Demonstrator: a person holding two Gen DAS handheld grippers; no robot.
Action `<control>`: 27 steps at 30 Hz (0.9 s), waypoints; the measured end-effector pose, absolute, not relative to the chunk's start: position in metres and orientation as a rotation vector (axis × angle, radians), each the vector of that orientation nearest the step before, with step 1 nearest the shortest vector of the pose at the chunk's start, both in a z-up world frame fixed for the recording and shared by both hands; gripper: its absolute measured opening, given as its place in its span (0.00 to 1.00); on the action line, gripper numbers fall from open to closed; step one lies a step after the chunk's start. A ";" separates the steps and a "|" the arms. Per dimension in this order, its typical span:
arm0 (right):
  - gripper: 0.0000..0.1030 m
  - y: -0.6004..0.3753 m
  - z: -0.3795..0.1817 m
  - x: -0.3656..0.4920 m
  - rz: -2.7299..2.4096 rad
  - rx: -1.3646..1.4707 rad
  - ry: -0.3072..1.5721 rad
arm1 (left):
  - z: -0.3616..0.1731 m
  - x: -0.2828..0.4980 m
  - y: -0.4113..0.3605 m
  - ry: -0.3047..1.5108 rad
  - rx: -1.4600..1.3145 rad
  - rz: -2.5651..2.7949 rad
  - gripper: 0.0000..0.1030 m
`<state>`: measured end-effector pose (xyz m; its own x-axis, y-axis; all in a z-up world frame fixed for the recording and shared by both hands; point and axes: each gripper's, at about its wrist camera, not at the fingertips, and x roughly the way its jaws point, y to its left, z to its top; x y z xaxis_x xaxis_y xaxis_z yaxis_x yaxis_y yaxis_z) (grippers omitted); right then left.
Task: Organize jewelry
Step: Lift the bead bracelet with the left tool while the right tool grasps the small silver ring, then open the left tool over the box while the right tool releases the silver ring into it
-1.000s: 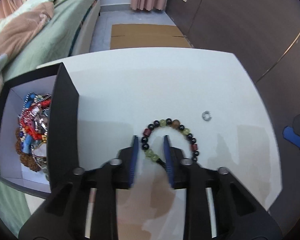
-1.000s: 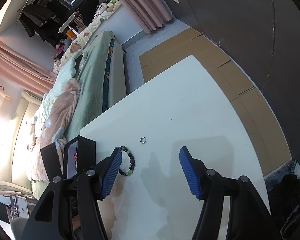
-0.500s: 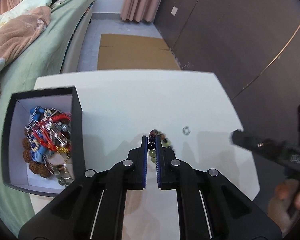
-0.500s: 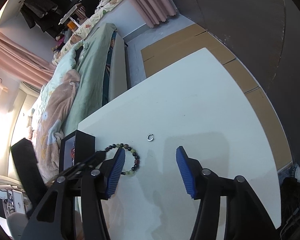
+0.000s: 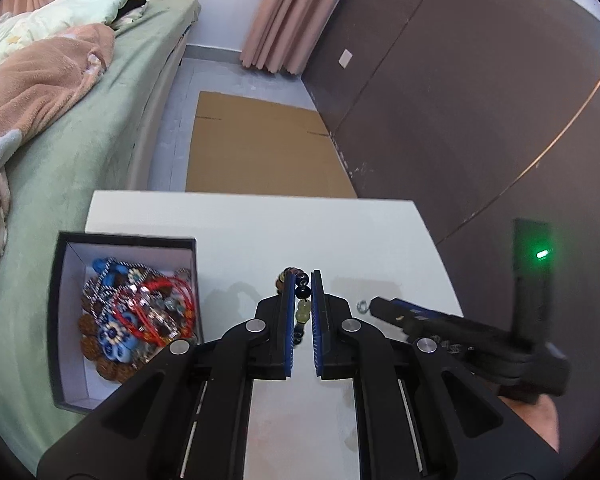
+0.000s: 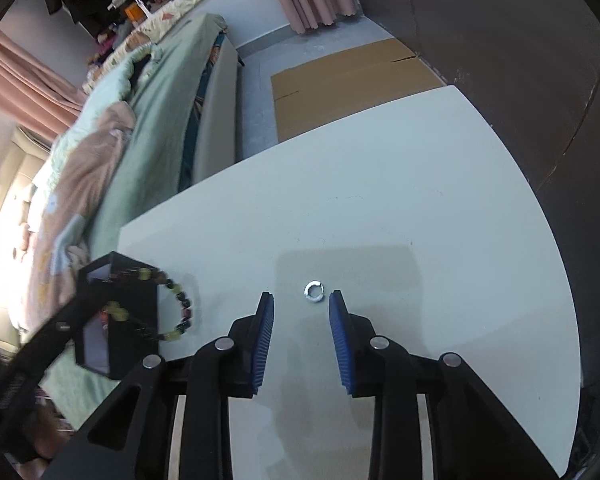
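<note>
Box (image 5: 60,320) of tangled jewelry, at the worktop's (image 5: 240,224) left edge — landmark. Left tool (image 5: 303,280), right of the box and clear of the surface, clenched on the bead bracelet (image 5: 302,306), which dangles: carry it over the box wall before letting go. Right tool (image 6: 301,298), farther right of the box, jaws just narrowing but still released around the silver ring (image 6: 314,291) — centre them and touch down before pinching.

I see bare table (image 6: 400,208) all around the ring (image 6: 314,291), free to pass. The only obstacle is the box (image 5: 62,320) well left of it, walls upright; the left gripper (image 5: 303,280) hangs between them.
</note>
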<state>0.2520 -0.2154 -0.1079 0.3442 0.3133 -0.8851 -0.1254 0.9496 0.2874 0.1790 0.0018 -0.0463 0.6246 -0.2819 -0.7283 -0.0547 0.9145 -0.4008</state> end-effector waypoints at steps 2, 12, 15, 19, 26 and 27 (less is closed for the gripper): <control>0.27 -0.209 -0.111 0.254 0.259 0.134 1.186 | -0.041 0.179 0.007 0.877 -0.423 -0.138 0.08; 0.12 -0.184 -0.128 0.257 0.177 -0.037 1.192 | -0.023 0.163 0.049 0.811 -0.488 -0.112 0.08; 0.11 -0.186 -0.128 0.256 0.201 0.003 1.194 | -0.022 0.156 0.062 0.803 -0.501 -0.097 0.08; 0.11 -0.180 -0.113 0.249 0.242 0.044 1.159 | -0.022 0.148 0.073 0.799 -0.517 -0.089 0.08; 0.11 -0.161 -0.083 0.229 0.357 0.081 1.079 | -0.026 0.141 0.089 0.807 -0.538 -0.024 0.21; 0.11 -0.159 -0.079 0.225 0.378 0.088 1.068 | -0.027 0.140 0.094 0.807 -0.553 -0.007 0.45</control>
<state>0.2246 -0.1592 -0.0786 0.4242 0.3439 -0.8377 -0.2598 0.9324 0.2513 0.1397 0.0942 -0.0271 0.6996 -0.2114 -0.6826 -0.2000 0.8591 -0.4711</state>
